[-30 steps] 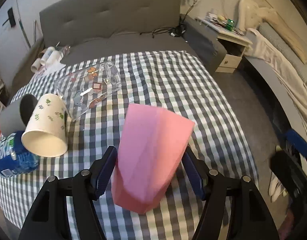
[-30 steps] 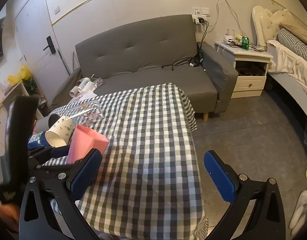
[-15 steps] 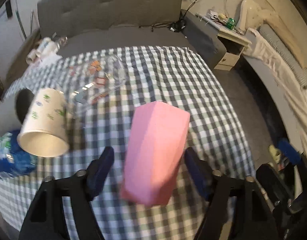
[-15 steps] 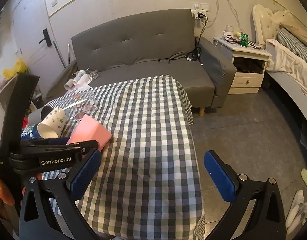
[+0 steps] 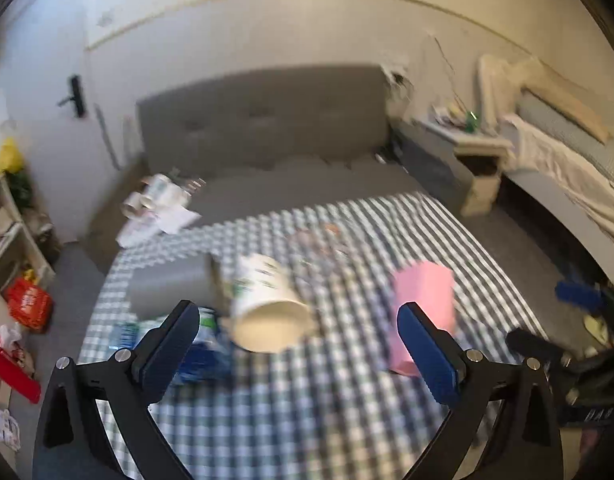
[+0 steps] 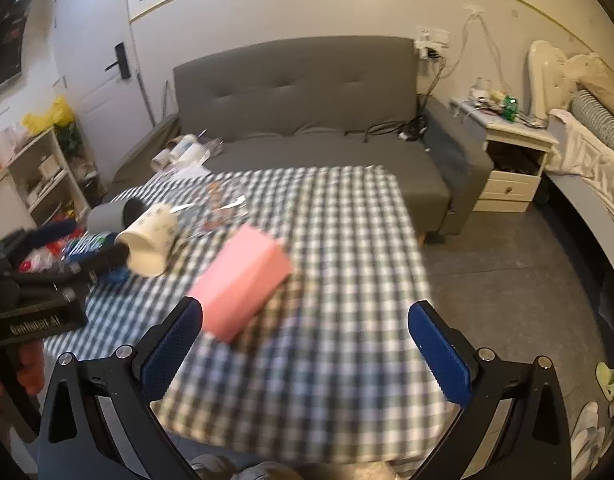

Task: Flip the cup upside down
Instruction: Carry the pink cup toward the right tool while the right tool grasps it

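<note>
The pink faceted cup (image 5: 423, 312) stands upside down on the checked tablecloth, wide end down; it also shows in the right wrist view (image 6: 243, 284), tilted in that fisheye. My left gripper (image 5: 303, 348) is open and empty, pulled back to the left of the cup; its right finger (image 5: 425, 354) overlaps the cup's lower edge in the image. My right gripper (image 6: 303, 348) is open and empty above the table's near edge, with the cup just beyond its left finger (image 6: 171, 344). Both views are blurred by motion.
A white paper cup (image 5: 267, 308) lies on its side, mouth toward me, beside a grey cup (image 5: 171, 284) and a blue packet (image 5: 203, 348). A clear glass with stickers (image 6: 223, 204) lies behind. The grey sofa (image 6: 307, 92) stands past the table (image 6: 347, 240); a nightstand (image 6: 511, 160) at right.
My left gripper has let go of the pink cup, opened wide and swung back and to the left. The cup now rests on the cloth. The right gripper has edged toward the table.
</note>
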The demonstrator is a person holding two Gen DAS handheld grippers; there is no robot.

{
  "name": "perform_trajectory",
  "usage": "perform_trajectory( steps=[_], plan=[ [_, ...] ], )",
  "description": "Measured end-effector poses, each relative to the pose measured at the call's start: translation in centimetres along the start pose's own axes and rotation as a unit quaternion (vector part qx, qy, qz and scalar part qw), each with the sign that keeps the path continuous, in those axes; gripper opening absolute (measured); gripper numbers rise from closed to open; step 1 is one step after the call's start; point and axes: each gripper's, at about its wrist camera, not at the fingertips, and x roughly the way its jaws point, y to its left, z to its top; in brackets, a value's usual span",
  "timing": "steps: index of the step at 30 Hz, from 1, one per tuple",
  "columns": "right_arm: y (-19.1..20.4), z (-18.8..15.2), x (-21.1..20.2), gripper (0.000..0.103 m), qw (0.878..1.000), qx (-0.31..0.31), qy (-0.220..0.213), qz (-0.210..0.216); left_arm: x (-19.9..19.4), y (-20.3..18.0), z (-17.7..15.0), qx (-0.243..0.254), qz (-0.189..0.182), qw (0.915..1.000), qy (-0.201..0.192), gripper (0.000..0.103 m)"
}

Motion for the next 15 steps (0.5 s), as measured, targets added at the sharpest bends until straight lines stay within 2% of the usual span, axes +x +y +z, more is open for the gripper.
perform_trajectory(
  steps=[5,9,15],
  plan=[
    [4.2,-0.8,2.0,0.103,0.999,-0.021,0.016,0.025,-1.0,2.4,-1.5,-0.028,0.042,0.9980,-0.038,0.102],
    [6.8,-1.5,4.1,0.103,0.999,-0.034,0.028,0.030,0.1,4.7,-2.8,-0.070,0.042,0.9964,-0.022,0.102],
    [7.6,-1.8,6.7,0.103,0.999,-0.014,0.037,-0.003,0.3,5.7,-3.9,-0.079,0.035,0.9961,-0.017,0.102]
  ],
)
